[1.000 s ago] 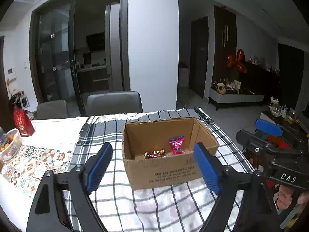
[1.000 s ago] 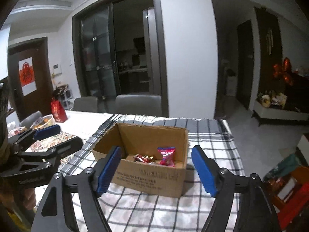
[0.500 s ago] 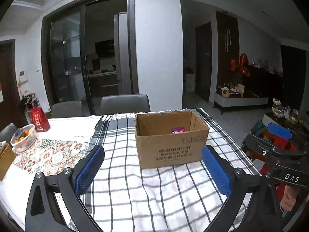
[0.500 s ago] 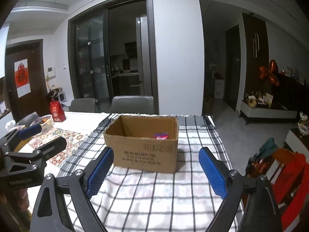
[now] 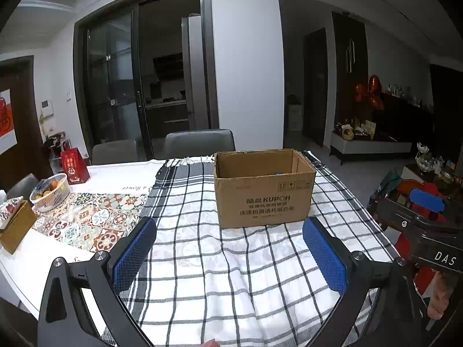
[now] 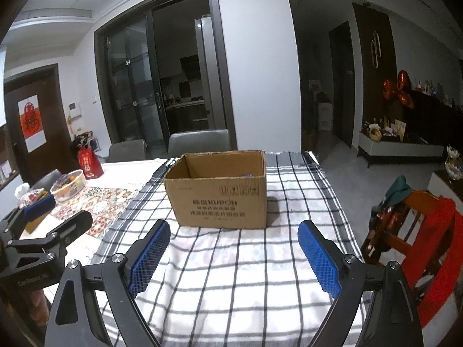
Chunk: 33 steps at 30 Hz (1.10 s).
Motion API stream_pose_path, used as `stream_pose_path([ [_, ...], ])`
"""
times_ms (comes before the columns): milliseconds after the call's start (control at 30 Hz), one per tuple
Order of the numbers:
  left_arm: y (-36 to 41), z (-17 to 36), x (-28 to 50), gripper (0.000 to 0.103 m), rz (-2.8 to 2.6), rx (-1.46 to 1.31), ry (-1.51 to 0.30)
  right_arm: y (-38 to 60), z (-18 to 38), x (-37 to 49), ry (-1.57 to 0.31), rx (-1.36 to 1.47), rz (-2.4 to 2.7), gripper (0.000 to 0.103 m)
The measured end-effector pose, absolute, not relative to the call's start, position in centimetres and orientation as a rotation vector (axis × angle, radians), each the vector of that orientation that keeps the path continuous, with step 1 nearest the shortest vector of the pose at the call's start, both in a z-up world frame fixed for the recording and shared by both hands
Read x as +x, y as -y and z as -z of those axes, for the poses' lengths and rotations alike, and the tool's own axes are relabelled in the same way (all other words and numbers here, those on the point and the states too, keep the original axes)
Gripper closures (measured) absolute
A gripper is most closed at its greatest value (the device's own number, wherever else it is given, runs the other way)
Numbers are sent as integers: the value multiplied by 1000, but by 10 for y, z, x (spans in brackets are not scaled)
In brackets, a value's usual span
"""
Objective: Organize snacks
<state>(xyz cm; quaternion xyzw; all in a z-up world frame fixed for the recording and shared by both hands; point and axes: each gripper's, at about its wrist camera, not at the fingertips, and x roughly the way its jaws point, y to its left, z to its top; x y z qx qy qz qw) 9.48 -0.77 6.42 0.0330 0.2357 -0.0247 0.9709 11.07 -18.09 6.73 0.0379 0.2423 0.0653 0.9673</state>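
Left wrist view: left gripper (image 5: 230, 256) is seen w/ jaws spread wide, blue pads (image 5: 134, 254) well apart, nothing held between them, hovering over the checked cloth (image 5: 202, 274) short of the cardboard box (image 5: 264, 199). Box is set upright on the cloth, flaps open, printed side facing the cam; only a sliver of a snack wrapper (image 5: 278, 173) is glimpsed over the front rim, contents otherwise hidden. Right gripper (image 5: 416, 217) is seen at the right edge of this view, beside the table. Patterned runner (image 5: 92, 219), white basket w/ fruit (image 5: 50, 192), red gift bag (image 5: 74, 166) and a tissue box (image 5: 13, 222) are placed at the left of the table (image 5: 121, 175); two grey chairs (image 5: 199, 143) are set behind it. Right wrist view: right gripper (image 6: 233, 256) is likewise wide apart, empty, over the cloth (image 6: 231, 274) near the box (image 6: 220, 199); a bit of wrapper (image 6: 246, 175) is visible inside near the right wall. Left gripper (image 6: 43, 222) shows at the left edge. A wooden chair w/ red cloth (image 6: 428, 237) is seen right of the table.
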Motion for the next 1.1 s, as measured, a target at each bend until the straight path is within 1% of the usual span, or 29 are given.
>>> stream_pose_path([
  [1100, 10, -61, 81, 0, 43, 63, -480, 184, -67, 98, -472, 70, -124, 13],
])
